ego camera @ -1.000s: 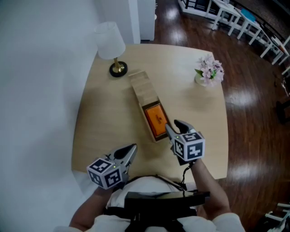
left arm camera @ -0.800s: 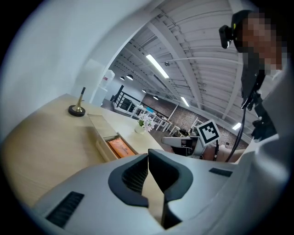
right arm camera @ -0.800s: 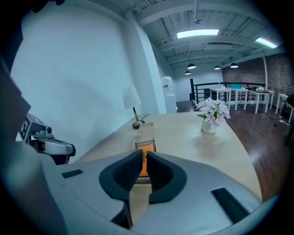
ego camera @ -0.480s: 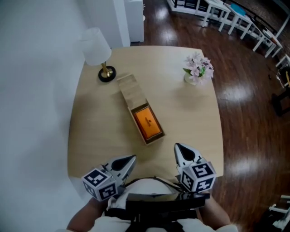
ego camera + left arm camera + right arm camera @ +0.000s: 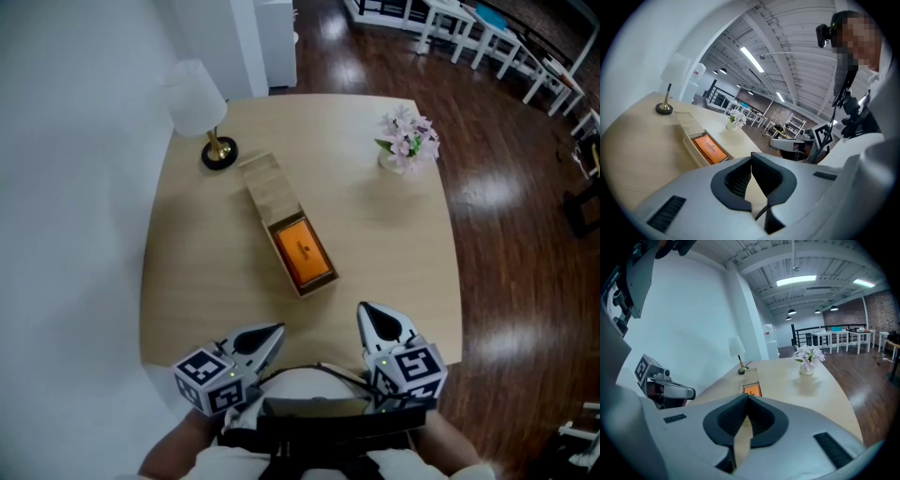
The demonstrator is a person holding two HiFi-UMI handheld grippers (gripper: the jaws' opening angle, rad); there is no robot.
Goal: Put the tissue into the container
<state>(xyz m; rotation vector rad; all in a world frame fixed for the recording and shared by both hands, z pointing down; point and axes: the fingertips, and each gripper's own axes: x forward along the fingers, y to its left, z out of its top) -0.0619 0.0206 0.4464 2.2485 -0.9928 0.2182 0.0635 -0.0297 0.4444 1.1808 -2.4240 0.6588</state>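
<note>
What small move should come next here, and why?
Probably a short reach forward with the right gripper toward the wooden box, to slide its lid shut. The orange tissue pack already lies in the box's open end, and both the right gripper and the left gripper are shut and empty at the table's near edge.

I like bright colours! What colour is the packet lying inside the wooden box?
Orange. The tissue packet shows best in the head view.

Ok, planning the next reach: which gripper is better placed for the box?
Probably right: the right gripper points straight at the open end of the wooden box; the left gripper aims past it. Both jaws shut, empty.
</note>
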